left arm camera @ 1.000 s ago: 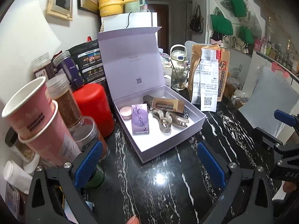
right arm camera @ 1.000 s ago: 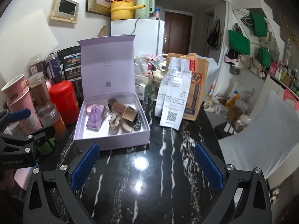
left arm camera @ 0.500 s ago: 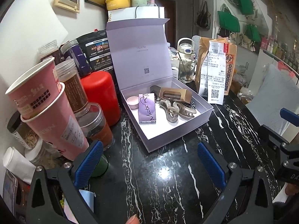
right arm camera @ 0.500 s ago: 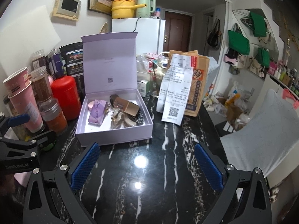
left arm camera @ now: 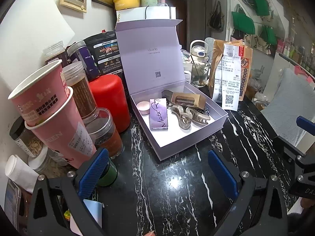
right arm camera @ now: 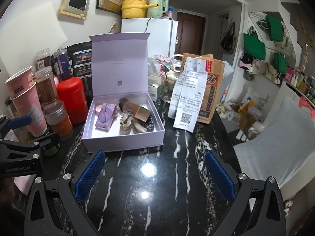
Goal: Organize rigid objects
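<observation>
We're hovering both grippers, left gripper (left arm camera: pixel 157 169) and right gripper (right arm camera: pixel 155 169), fingers spread and empty, just before the lilac box (right arm camera: pixel 126 139). The hair claw (left arm camera: pixel 184 116) is lying inside it. Reaching in, we're risking knocking the raised lid (left arm camera: pixel 151 57).

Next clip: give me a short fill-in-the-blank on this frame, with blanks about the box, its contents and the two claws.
1. The lid of the lilac box stands ____.
2. The purple packet lies ____ the box, next to the hair clip.
3. The left claw and the right claw are both ____ and hold nothing.
4. The tall canister just left of the box is ____ in colour.

Missing words: open; inside; open; red
</observation>
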The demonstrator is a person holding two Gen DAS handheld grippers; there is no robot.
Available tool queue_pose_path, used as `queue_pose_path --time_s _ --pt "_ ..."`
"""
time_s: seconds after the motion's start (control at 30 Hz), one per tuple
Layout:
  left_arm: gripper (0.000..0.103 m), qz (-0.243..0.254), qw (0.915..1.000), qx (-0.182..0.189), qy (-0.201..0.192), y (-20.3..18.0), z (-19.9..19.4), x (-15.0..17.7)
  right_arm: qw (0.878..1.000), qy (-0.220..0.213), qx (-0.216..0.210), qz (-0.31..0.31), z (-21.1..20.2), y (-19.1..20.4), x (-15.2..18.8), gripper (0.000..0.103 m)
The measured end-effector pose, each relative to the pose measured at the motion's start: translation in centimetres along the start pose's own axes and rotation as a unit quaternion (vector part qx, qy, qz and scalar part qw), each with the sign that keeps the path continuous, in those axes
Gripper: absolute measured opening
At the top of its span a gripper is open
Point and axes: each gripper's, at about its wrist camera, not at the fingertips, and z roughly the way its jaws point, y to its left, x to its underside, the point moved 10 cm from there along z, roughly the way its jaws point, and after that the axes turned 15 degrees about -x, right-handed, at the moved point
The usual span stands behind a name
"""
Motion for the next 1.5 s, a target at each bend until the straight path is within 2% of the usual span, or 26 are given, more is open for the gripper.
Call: queue_pose_path --time_s 1.5 --pt "0.103 0.007 0.9998 0.012 0.011 -0.8 0.4 0.0 1.000 0.017 0.017 0.017 0.6 -1.5 0.6 0.103"
